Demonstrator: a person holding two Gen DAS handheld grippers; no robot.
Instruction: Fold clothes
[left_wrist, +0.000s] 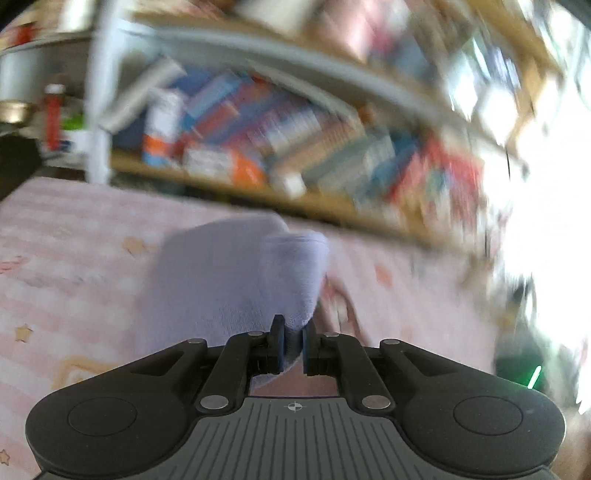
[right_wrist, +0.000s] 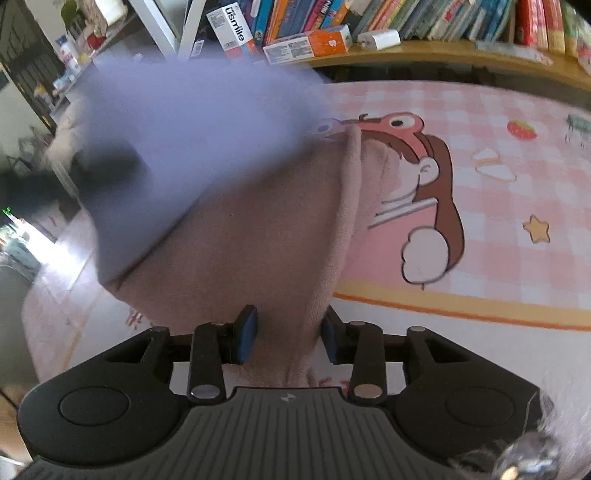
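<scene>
The left tongs (left_wrist: 293, 341) are clamped on the near edge of a lilac cloth (left_wrist: 229, 280), which is lifted above the pink checked mat (left_wrist: 74, 236); its long axis runs from the pads toward 11 o'clock in the left wrist view. The right tongs (right_wrist: 290, 334) stand partly apart with a dusty-pink garment (right_wrist: 258, 240) between the blue pads (right_wrist: 248, 334); whether the pads press on it cannot be told. This garment's long axis runs from the tongs up toward 12 o'clock, and the blurred lilac cloth overlaps it at 10 o'clock. A bookshelf (right_wrist: 406, 55) is seen at 12 o'clock.
</scene>
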